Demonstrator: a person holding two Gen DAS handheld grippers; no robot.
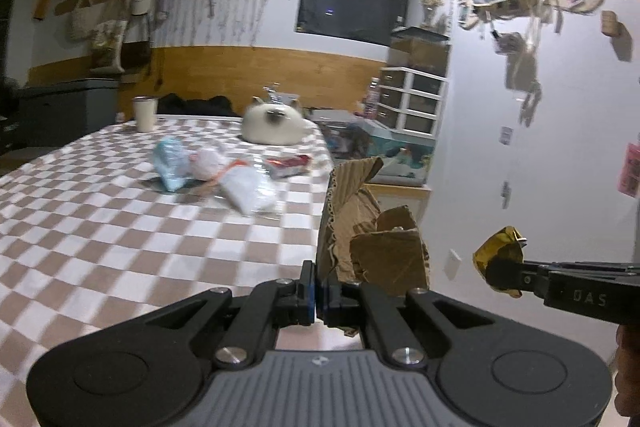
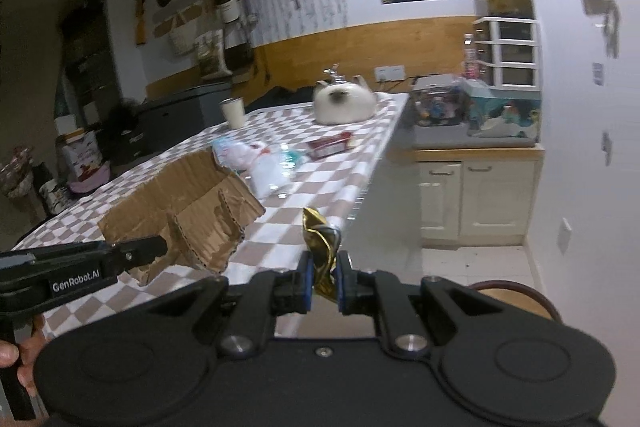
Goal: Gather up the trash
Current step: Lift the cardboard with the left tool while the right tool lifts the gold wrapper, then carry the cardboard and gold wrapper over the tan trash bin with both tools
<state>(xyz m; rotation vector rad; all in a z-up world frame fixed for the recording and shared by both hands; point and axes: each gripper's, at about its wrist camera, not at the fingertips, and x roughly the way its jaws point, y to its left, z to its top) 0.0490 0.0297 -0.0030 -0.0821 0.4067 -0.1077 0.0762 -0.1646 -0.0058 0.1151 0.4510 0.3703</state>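
Trash pickup: two pieces in hand, most of the pile not yet collected

Trash seen so far falls into two groups: held and lying loose.

Held: a torn piece of cardboard (image 1: 360, 223) is pinched by its edge in the left gripper (image 1: 319, 301), whose jaws are almost fully together on the thin sheet. It stands up and to the right of the fingers, over the table edge. A crumpled gold wrapper (image 2: 323, 255) is clamped in the right gripper (image 2: 323, 283), jaws narrow around it, with most of the foil sticking up above the fingertips. Both views are slightly blurred.

Loose: ahead of both sets of fingers, well apart from them, a cluster lies on the checked tablecloth (image 1: 100, 227): a light blue bag (image 1: 170, 165), a clear plastic bag (image 1: 250, 193), a small white crumpled bit (image 1: 208, 163) between them and a red packet (image 1: 288, 165) just beyond.

Further off: a pale cup (image 1: 144, 114) and a cat-shaped white object (image 1: 272, 125) near the far end; I judge these not trash.

No bin is clearly visible in either view, so where the held pieces go cannot be told.

Progress estimate: early to middle. Two items lifted, none seen deposited, about four left on the table.
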